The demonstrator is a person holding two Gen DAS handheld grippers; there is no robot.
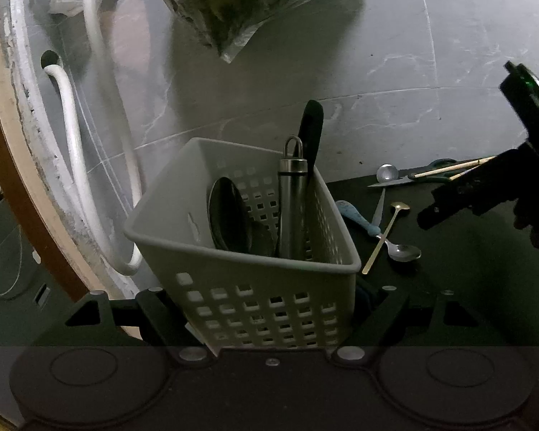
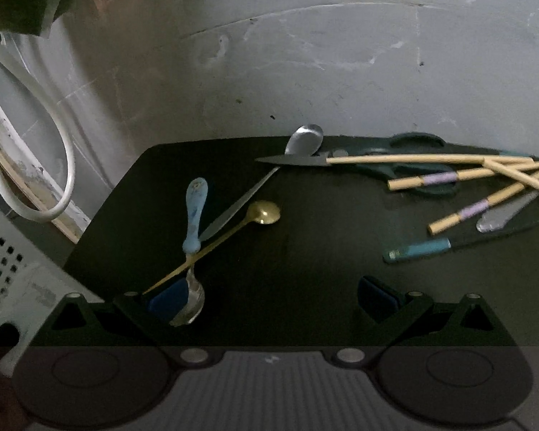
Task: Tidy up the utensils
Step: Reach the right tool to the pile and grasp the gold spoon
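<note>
The left tool (image 1: 269, 309) is clenched on a pale perforated basket (image 1: 248, 287) at lower centre, which holds a steel cylinder (image 1: 291, 208) and dark utensils. The right tool (image 2: 280, 294) hangs released above the dark desk (image 2: 305, 251); a blue-handled spoon (image 2: 194, 237) and gold spoon (image 2: 233, 230) lie centre-left, with chopsticks (image 2: 449, 168) and scissors (image 2: 395, 161) at upper right.
</note>
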